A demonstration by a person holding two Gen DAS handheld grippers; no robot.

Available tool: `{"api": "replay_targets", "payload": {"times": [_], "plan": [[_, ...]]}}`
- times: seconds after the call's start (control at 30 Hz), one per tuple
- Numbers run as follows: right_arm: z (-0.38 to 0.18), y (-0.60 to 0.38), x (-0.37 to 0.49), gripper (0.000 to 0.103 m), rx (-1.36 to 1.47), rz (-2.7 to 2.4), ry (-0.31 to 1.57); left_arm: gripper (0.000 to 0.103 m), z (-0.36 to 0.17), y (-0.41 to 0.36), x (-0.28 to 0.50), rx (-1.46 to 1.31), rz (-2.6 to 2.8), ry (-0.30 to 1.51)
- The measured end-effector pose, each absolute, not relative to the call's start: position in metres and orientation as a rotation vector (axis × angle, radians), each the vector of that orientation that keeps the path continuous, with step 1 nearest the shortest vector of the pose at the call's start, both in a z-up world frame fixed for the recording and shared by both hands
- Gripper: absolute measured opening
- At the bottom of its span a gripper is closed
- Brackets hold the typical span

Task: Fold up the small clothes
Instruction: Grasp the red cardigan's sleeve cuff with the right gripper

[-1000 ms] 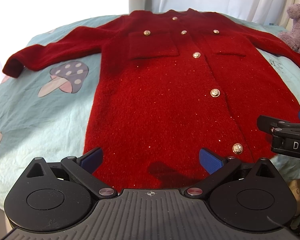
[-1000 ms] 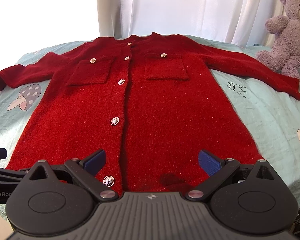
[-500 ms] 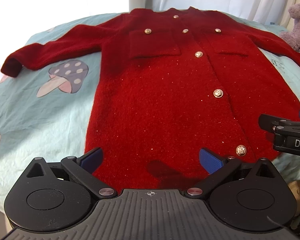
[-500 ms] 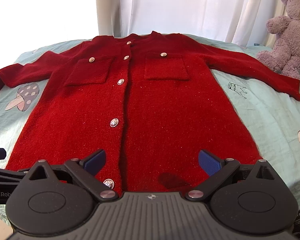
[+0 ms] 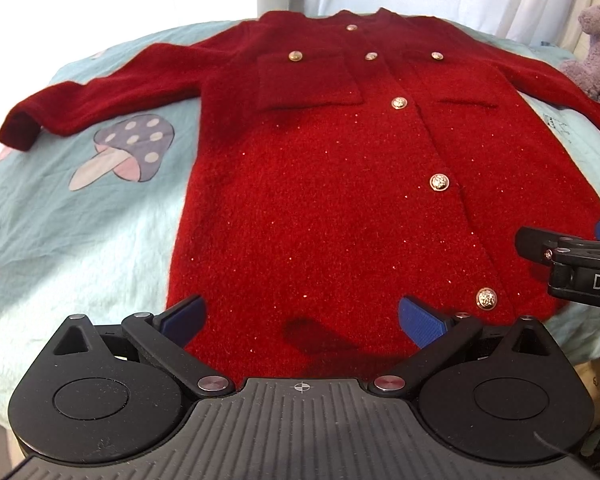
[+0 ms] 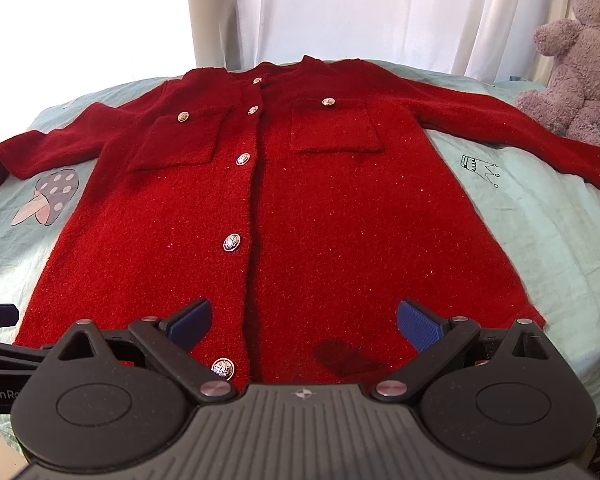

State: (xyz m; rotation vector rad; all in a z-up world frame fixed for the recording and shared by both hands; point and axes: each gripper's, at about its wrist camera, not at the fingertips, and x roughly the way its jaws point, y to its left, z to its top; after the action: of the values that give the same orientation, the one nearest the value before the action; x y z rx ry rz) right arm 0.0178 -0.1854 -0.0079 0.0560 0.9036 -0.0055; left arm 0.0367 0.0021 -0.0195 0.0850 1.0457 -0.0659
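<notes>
A red cardigan (image 6: pixel 300 220) lies flat and buttoned on a light blue sheet (image 6: pixel 540 220), sleeves spread out. Both the left gripper (image 5: pixel 302 316) and right gripper (image 6: pixel 304 318) hover over the cardigan's near hem, fingers spread apart, holding nothing.

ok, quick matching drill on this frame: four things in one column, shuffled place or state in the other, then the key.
1. red cardigan
2. purple teddy bear
3. mushroom print
4. left gripper

A. open, over the hem
B. sitting at the far right by the curtain
C. spread flat, buttoned, sleeves out
D. on the sheet below the cardigan's left-side sleeve

Pairs: 1-C, 2-B, 3-D, 4-A
</notes>
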Motion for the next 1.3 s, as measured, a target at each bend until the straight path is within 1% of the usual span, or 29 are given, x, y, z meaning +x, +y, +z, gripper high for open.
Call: {"api": "replay_targets", "payload": {"times": [0.23,0.37,0.5,0.7,0.83,0.93,0.97,1.0,1.03,1.07,1.1,1.13,1.2,1.23,1.3], "plan": [[-0.011,-0.199,0.021,0.099,0.191,0.05,0.876,0.103,-0.023,0.001,0.043,0.08,-0.073,1.034],[-0.023,-0.211,0.033,0.099,0.277,0.128,0.935,0.103,-0.031,-0.003,0.058,0.043,-0.057,1.064],[-0.015,-0.249,0.06,0.099,0.392,0.122,0.829,0.103,-0.022,-0.012,0.081,0.071,-0.025,1.023],[-0.01,-0.382,0.132,0.099,0.608,-0.101,0.624,0.103,-0.011,-0.026,0.146,0.01,0.013,1.022],[-0.037,-0.491,0.169,0.099,0.814,-0.326,0.555,0.103,-0.015,-0.041,0.183,-0.007,0.047,1.033],[-0.066,-0.556,0.174,0.097,1.005,-0.428,0.483,0.103,-0.021,-0.051,0.199,-0.008,0.06,1.041],[-0.075,-0.572,0.174,0.092,1.054,-0.468,0.459,0.103,-0.024,-0.054,0.204,-0.007,0.06,1.049],[-0.08,-0.584,0.173,0.085,1.079,-0.495,0.441,0.103,-0.027,-0.056,0.208,-0.007,0.06,1.06],[-0.084,-0.593,0.173,0.081,1.091,-0.506,0.42,0.103,-0.031,-0.059,0.212,-0.004,0.063,1.075],[-0.089,-0.601,0.174,0.076,1.099,-0.517,0.407,0.103,-0.034,-0.061,0.215,-0.001,0.066,1.089],[-0.093,-0.61,0.176,0.067,1.109,-0.532,0.41,0.103,-0.037,-0.063,0.218,0.001,0.067,1.098],[-0.098,-0.615,0.178,0.061,1.123,-0.534,0.412,0.103,-0.04,-0.065,0.22,0.003,0.067,1.107],[-0.108,-0.623,0.179,0.032,1.172,-0.544,0.4,0.103,-0.044,-0.068,0.224,0.005,0.064,1.119],[-0.113,-0.627,0.181,0.027,1.204,-0.549,0.386,0.103,-0.045,-0.069,0.227,0.005,0.06,1.12],[-0.119,-0.631,0.183,0.01,1.243,-0.543,0.348,0.103,-0.045,-0.071,0.232,0.009,0.056,1.118]]}}
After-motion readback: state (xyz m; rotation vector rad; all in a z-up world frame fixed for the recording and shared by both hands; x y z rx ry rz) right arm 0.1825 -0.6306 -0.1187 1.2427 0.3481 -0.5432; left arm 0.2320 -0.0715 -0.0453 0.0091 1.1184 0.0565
